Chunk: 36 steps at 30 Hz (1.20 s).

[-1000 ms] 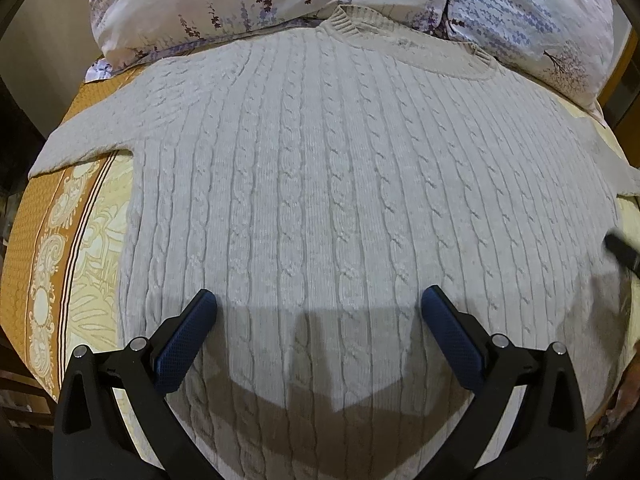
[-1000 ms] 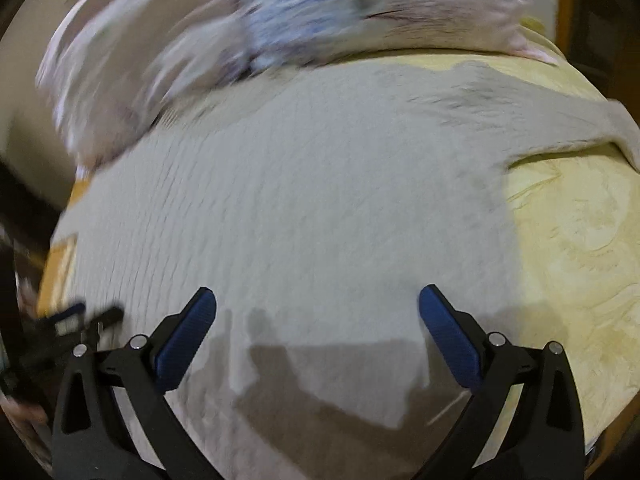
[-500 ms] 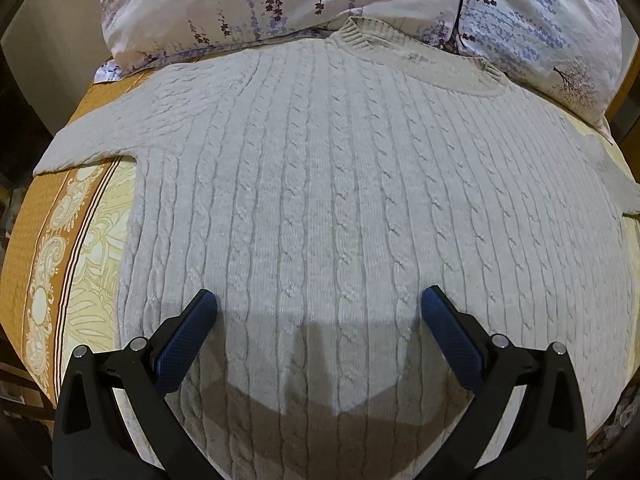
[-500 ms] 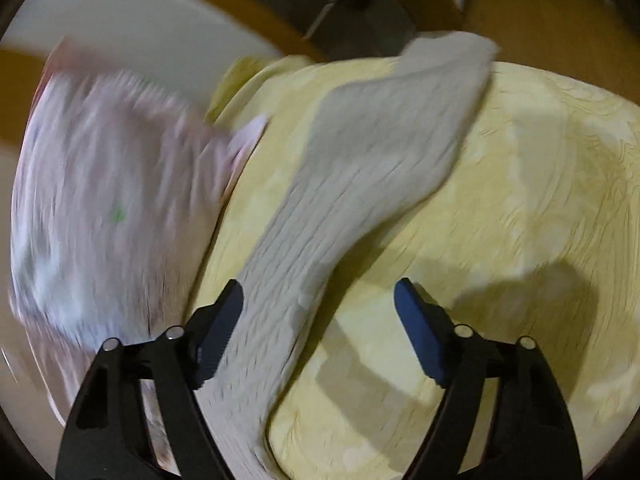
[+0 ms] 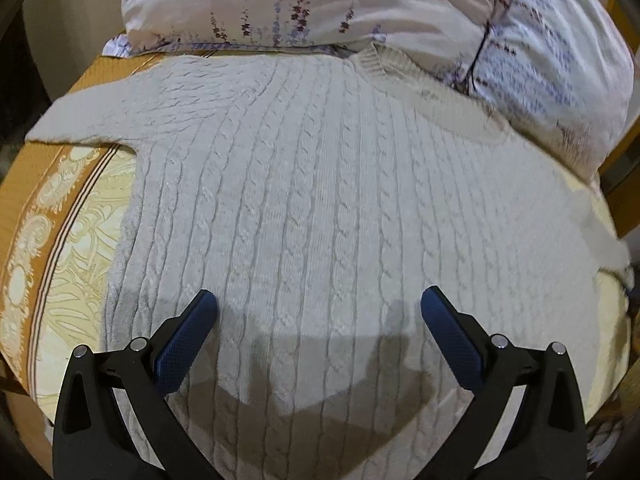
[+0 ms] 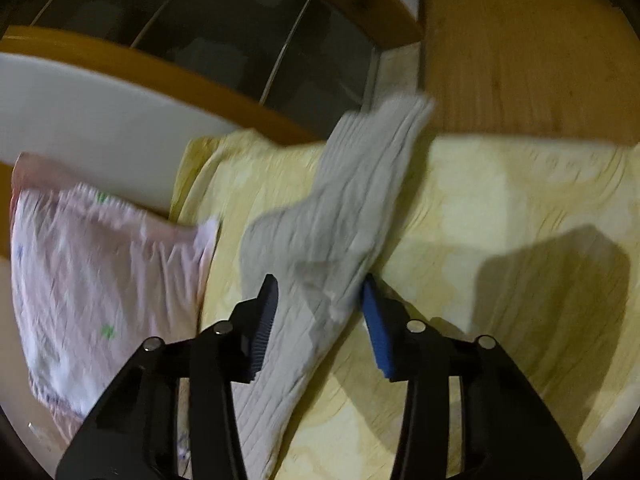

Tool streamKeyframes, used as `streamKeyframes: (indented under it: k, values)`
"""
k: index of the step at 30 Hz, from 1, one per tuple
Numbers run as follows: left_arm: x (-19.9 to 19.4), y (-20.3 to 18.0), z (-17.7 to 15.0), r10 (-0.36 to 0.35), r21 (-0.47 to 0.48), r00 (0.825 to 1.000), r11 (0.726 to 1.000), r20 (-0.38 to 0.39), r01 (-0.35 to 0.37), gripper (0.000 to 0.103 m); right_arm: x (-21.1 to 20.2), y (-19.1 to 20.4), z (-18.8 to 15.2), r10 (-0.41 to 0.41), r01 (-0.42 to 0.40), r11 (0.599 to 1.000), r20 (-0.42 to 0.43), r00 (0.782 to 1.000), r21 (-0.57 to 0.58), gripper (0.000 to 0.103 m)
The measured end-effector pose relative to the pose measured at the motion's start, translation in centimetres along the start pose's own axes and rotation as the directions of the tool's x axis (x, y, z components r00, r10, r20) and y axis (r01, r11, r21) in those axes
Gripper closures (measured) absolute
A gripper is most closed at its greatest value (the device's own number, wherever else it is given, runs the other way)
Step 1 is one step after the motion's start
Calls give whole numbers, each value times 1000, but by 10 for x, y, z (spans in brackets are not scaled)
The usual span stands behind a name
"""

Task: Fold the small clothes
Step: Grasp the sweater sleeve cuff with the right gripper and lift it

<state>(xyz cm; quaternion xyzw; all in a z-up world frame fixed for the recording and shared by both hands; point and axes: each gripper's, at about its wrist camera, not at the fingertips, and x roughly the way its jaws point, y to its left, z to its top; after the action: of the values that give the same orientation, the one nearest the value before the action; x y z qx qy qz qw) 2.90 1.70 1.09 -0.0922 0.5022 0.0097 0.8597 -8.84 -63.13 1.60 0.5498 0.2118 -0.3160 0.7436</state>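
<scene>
Sweater [image 5: 320, 208] lies flat on the bed [image 5: 60, 248], collar against the pillow [image 5: 360, 4]. My right gripper [image 6: 320, 300] is narrowed around its right sleeve [image 6: 344, 216], fingers on either side, though I cannot tell if they pinch yet. I should grip firmly near the cuff, then carry the sleeve across the body without dragging it. My left gripper [image 5: 318, 312] hovers spread wide above the hem, ready to pin it.
</scene>
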Motion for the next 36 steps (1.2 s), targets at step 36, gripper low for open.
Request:
streamKeyframes:
  k: [36]
  values:
    - [-8, 18, 41, -330, -108, 939, 934, 98, 340, 6, -8, 167, -319, 80, -376, 698, -456, 886, -609, 95]
